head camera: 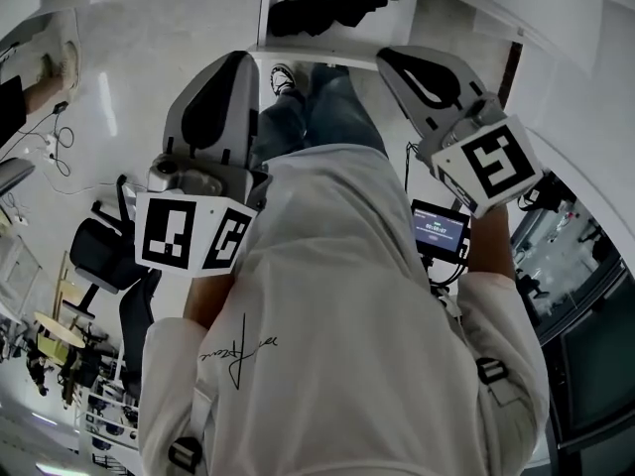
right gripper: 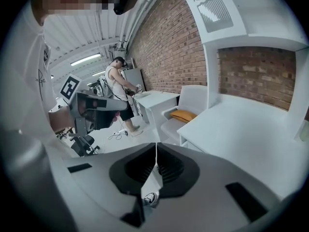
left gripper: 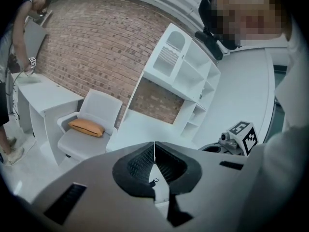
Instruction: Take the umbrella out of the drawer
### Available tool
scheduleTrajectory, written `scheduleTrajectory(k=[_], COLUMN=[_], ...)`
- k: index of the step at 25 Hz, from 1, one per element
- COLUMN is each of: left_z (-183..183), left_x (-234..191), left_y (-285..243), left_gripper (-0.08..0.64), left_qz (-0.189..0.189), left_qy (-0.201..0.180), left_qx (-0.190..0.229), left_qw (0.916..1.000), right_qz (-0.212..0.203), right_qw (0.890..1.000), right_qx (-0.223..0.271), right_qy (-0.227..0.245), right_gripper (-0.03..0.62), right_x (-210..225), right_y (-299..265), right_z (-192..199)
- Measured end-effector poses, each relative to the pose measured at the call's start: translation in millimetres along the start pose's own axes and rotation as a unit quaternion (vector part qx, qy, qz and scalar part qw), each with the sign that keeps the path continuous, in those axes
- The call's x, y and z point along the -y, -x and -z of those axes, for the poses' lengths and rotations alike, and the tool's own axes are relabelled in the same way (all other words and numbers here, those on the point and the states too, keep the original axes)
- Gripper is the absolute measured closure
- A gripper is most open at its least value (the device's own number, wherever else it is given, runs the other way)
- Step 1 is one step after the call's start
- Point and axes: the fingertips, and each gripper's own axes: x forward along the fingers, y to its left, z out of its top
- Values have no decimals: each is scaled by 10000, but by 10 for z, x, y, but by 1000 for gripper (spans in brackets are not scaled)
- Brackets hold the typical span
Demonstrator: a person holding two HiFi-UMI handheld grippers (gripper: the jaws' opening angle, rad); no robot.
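A black folded umbrella (head camera: 327, 13) lies in the open white drawer (head camera: 317, 48) at the top of the head view, beyond the person's legs. My left gripper (head camera: 238, 59) is held out in front of the body, its tips just short of the drawer's near edge. It is shut with nothing between its jaws, which also meet in the left gripper (left gripper: 154, 150) view. My right gripper (head camera: 383, 56) is alongside it to the right, also shut and empty. Its jaws touch in the right gripper (right gripper: 156, 151) view. Neither gripper touches the umbrella.
A white desk with a shelf unit (left gripper: 183, 66) stands against a brick wall (left gripper: 96, 42). Beside it is a white armchair with an orange cushion (left gripper: 87, 127). Another person (right gripper: 118, 88) stands further off. Black office chairs (head camera: 99, 251) are at the left, and a small lit screen (head camera: 440, 228) is at the right hip.
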Motion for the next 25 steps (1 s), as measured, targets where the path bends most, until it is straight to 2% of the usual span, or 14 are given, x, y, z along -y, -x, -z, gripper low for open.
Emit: scheduleTrajectory(k=[6,10,12,17,22,25], left_z=[50,117,147,208,314,389], left_x=[-12,-70,-89,-130,-160,-173], left_y=[-78,-153,-228,-344,-441,-476], left_gripper=[543,543,543,543,543,543], left_qz=[-40,-92,-129,-206,-137,-200], left_qy=[75,206,232,298,439,498], left_qx=[-100,-216,-260,-343,-537,-628], left_qw=[9999,9995,9993,9988,9975,9966], right_qz=[2,100,18,-189,-80,-160], right_qw=[9994,9967,9945,9928,9892,9865], right_qx=[-291,-616,-769,-908,-1099,-1232], right_qy=[161,514,710,760,971,1069], right_gripper=[566,566,566,566,565,565], right_x=[54,120,168,253,420,477], right_y=[-153,-311,-375,-497,-663,-747], right_z=[92,232,303,394,473,536])
